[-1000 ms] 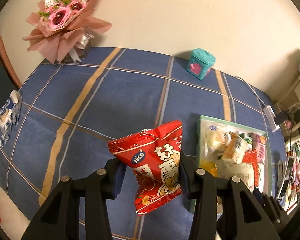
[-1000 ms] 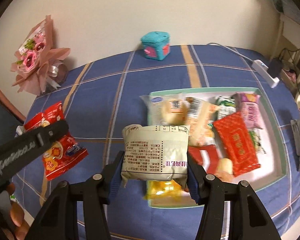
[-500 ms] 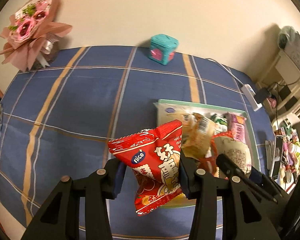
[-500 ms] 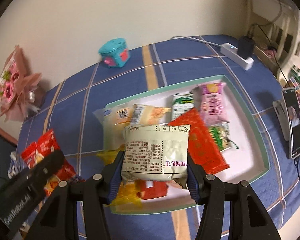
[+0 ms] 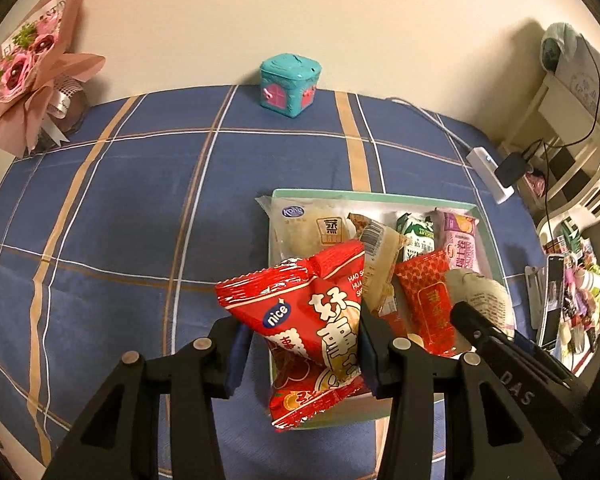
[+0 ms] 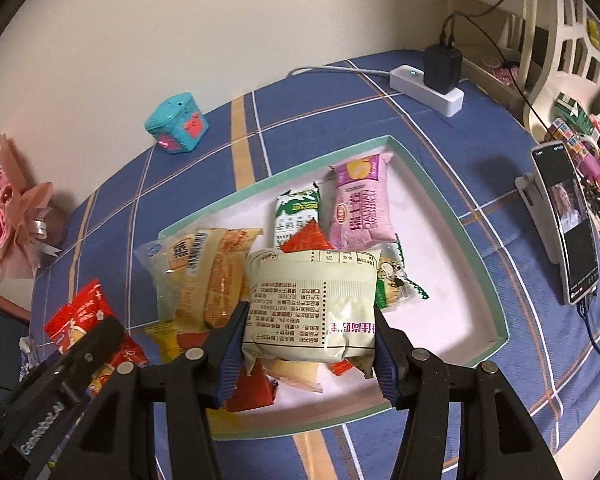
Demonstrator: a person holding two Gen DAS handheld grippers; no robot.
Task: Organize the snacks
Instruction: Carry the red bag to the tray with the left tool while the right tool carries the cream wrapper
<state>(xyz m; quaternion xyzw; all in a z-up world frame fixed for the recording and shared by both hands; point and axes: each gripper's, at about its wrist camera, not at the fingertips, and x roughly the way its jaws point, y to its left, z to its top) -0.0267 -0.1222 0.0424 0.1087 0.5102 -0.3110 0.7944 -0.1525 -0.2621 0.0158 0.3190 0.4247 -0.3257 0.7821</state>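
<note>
My left gripper (image 5: 302,354) is shut on a red snack bag (image 5: 314,320) and holds it above the near left corner of the green-rimmed tray (image 5: 372,196). My right gripper (image 6: 310,350) is shut on a cream snack packet (image 6: 312,304) and holds it over the middle of the tray (image 6: 484,280). Several snacks lie in the tray, among them a pink packet (image 6: 360,204), a green-and-white packet (image 6: 294,216) and a clear bread bag (image 6: 204,276). The red bag also shows at the left of the right wrist view (image 6: 82,312), with the left gripper's body across it.
A teal toy box (image 5: 290,84) stands at the back of the blue plaid table. A pink bouquet (image 5: 32,80) lies at the back left. A power strip with a charger (image 6: 432,84) and a phone on a stand (image 6: 564,220) sit to the right of the tray.
Both grippers have moved right with their packets. The red bag now hangs over the tray's left corner and the cream packet is farther over the tray's middle.
</note>
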